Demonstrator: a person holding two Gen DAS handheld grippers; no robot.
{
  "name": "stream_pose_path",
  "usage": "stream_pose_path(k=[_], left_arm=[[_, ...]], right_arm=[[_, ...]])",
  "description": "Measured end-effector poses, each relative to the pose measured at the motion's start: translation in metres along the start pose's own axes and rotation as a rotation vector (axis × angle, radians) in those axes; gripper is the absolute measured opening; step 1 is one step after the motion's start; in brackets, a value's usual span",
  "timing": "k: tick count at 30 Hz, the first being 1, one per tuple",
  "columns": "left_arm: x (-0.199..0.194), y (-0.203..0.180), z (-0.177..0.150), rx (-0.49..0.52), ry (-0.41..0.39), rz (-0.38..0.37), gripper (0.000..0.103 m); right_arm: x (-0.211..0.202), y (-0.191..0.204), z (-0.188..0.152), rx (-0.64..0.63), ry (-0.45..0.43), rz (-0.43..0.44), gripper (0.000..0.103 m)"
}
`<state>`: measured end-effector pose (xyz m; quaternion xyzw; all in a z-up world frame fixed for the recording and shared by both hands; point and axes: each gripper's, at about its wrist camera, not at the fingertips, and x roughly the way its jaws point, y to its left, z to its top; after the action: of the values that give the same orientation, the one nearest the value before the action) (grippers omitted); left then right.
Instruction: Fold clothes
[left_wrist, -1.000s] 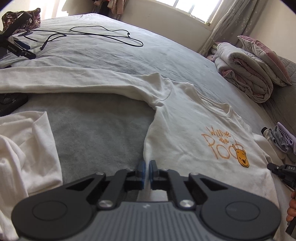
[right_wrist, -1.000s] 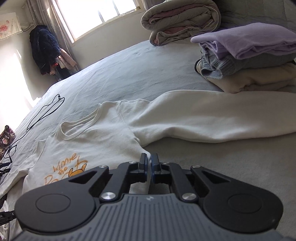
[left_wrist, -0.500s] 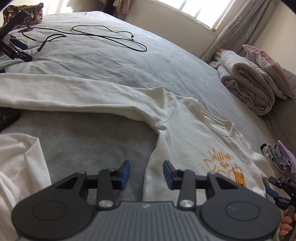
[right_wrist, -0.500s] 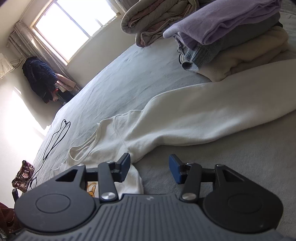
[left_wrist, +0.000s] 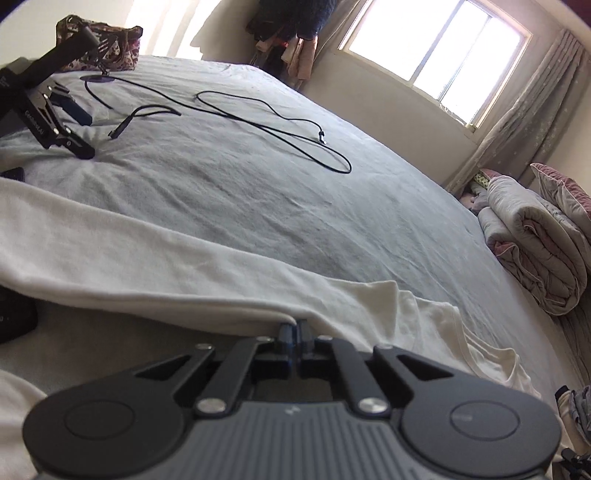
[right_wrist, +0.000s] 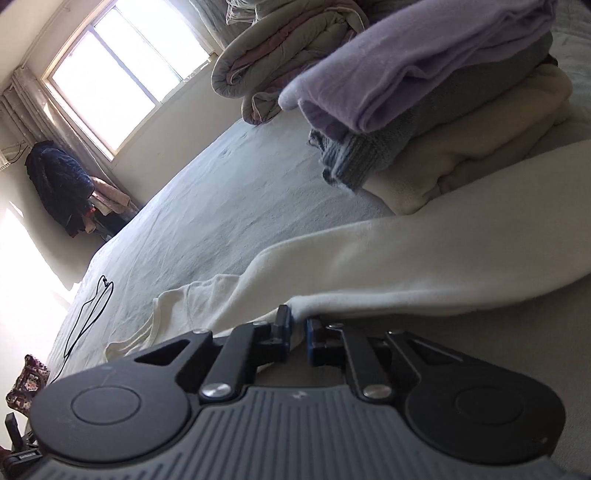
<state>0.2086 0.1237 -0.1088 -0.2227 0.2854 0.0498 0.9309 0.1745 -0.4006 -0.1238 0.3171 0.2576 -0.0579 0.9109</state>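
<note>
left gripper (left_wrist: 295, 334): 0.5 s ago jaws apart over the side seam below the armpit; now pinched tight on the lower edge of the left sleeve (left_wrist: 147, 273), near where it joins the body.
right gripper (right_wrist: 298, 332): was spread wide too; now closed in on the lower edge of the right sleeve (right_wrist: 424, 273). Small gap between pads w/ cloth in it, so it reads as gripping fabric.
view change: both cams sit lower & further fwd than a sec ago; the printed chest is out of frame, only sleeves + neckline (left_wrist: 476, 343) show.
shirt (left_wrist: 424, 325): cream long-sleeve top, flat on the grey bed (left_wrist: 258, 192), sleeves stretched out to either side, not folded in.
meaning for task: judgement – both sleeves held at once near the shoulders, which fits a fold of sleeves/sides in toward the middle. Body still spread, so fold is far from finished.
folded stack (right_wrist: 443, 110): purple, grey, cream items piled just beyond the right sleeve; sleeve end runs close under it, could snag or drag the pile.
cable (left_wrist: 277, 125): black, loose on bed beyond the left sleeve, well apart.
black clamp/stand (left_wrist: 48, 110): far left, near the left sleeve's outer end.
dark object (left_wrist: 14, 317): near edge, just under the left sleeve; sleeve may catch it.
rolled duvet (left_wrist: 535, 251): far right by the wall, clear of the work.
other white cloth (left_wrist: 11, 413): bottom-left corner, apart from the shirt.
</note>
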Motion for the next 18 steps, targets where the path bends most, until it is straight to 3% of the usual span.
stream_pose_path(k=[2,5,7,8,10,11,18], left_arm=[[0.002,-0.006,0.001,0.046,-0.013,0.013,0.002],[0.012,-0.009,-0.002,0.091,0.048,0.048,0.003],[0.011,-0.008,-0.002,0.089,0.083,0.05,0.006],[0.008,-0.007,-0.001,0.076,0.103,0.04,0.013],[0.002,-0.005,-0.001,0.054,0.15,0.01,0.031],[-0.003,-0.005,-0.003,0.051,0.172,-0.004,0.037],[-0.045,-0.005,-0.033,0.093,0.299,-0.061,0.04]], right_arm=[[0.004,0.004,0.0,-0.038,0.003,-0.03,0.009],[0.012,0.009,-0.002,-0.073,0.05,-0.057,0.009],[0.014,0.012,-0.005,-0.073,0.086,-0.061,0.019],[0.012,0.012,-0.005,-0.061,0.101,-0.054,0.021],[0.005,0.01,-0.005,-0.049,0.135,-0.039,0.042],[0.0,0.009,-0.007,-0.043,0.152,-0.033,0.045],[-0.044,0.001,-0.027,0.009,0.269,0.007,0.045]])
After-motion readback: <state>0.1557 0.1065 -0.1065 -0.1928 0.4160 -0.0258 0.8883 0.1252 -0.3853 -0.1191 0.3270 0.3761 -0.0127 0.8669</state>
